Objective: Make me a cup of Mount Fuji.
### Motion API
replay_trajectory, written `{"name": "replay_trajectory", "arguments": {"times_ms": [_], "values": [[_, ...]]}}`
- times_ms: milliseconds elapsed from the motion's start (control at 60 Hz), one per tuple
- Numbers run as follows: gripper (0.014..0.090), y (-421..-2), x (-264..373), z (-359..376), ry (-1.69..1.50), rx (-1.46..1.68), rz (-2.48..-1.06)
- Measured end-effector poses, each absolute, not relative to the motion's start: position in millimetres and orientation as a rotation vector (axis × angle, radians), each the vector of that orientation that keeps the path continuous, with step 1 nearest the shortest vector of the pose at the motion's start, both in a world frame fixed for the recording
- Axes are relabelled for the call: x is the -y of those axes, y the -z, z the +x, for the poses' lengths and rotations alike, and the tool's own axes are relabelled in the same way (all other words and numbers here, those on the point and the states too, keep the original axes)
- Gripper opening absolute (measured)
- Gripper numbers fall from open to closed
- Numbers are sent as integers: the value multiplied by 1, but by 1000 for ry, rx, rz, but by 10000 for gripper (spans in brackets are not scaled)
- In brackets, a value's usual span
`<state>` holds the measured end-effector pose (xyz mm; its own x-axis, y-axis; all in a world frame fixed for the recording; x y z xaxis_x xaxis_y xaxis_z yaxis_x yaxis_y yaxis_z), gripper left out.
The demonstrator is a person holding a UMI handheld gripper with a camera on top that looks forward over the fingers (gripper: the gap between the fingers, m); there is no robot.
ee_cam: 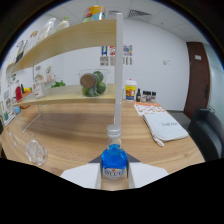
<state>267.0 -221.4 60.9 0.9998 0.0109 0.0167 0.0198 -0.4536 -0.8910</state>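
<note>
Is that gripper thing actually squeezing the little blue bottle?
Touching. The gripper view shows the blue bottle pinched in the hand-held gripper, both fingers flush against its sides, no gap.

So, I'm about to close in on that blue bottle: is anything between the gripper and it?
Nothing visible is in the way. The blue bottle already stands upright between the fingers of the gripper on the wooden counter, its neck pointing up.

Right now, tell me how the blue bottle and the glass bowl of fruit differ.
The blue bottle stands between the gripper fingers, just above the counter; the glass bowl sits far beyond, on the lower shelf. The bottle is narrow, labelled, filled with blue liquid; the bowl is wide, holding green and brown fruit. Both are see-through.
</note>
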Motion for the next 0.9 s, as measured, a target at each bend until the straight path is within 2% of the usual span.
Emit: {"name": "replay_trajectory", "arguments": {"times_ms": [317, 617, 767, 850, 900], "values": [[366, -18, 227, 270, -17, 6, -2175], [381, -7, 239, 282, 7, -75, -2232], [525, -14, 244, 288, 82, -71, -2220], [762, -33, 251, 283, 92, -90, -2192], [851, -51, 256, 280, 101, -114, -2167]]}}
